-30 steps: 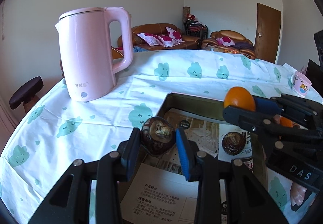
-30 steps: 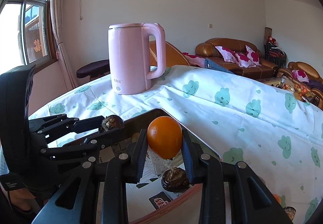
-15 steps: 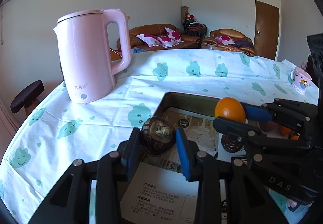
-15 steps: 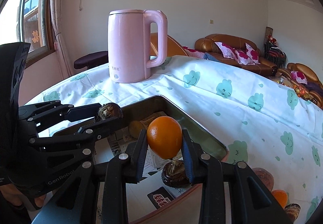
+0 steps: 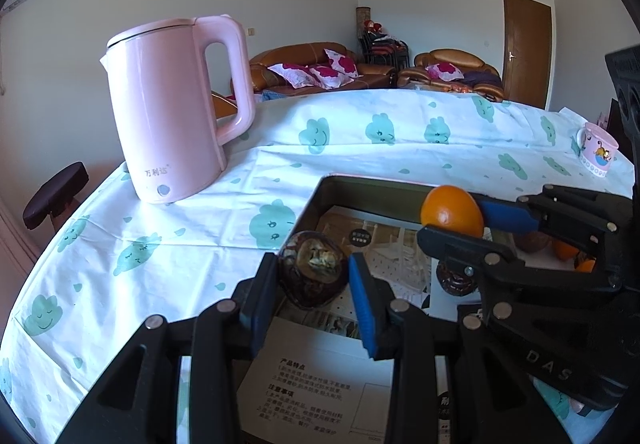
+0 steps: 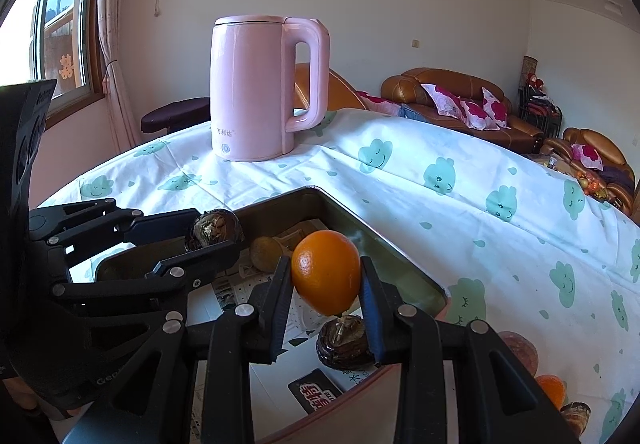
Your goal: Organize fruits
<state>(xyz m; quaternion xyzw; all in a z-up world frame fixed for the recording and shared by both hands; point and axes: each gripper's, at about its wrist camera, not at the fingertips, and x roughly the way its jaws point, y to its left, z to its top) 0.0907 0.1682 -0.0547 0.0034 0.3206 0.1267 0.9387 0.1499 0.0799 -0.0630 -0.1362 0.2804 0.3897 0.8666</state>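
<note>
My left gripper is shut on a dark brown round fruit, held above the near left part of a metal tray lined with printed paper. To its right my right gripper is shut on an orange. In the right wrist view the orange sits between the pads of the right gripper over the tray. The left gripper with its dark fruit reaches in from the left. Another dark fruit and a yellowish fruit lie in the tray.
A tall pink kettle stands on the cloud-print tablecloth left of the tray. A pink mug sits far right. Loose fruits lie on the cloth right of the tray. A stool stands beyond the table's left edge.
The right gripper with the orange has drifted slightly left and lower over the tray. The left gripper keeps its place with the dark fruit in it.
</note>
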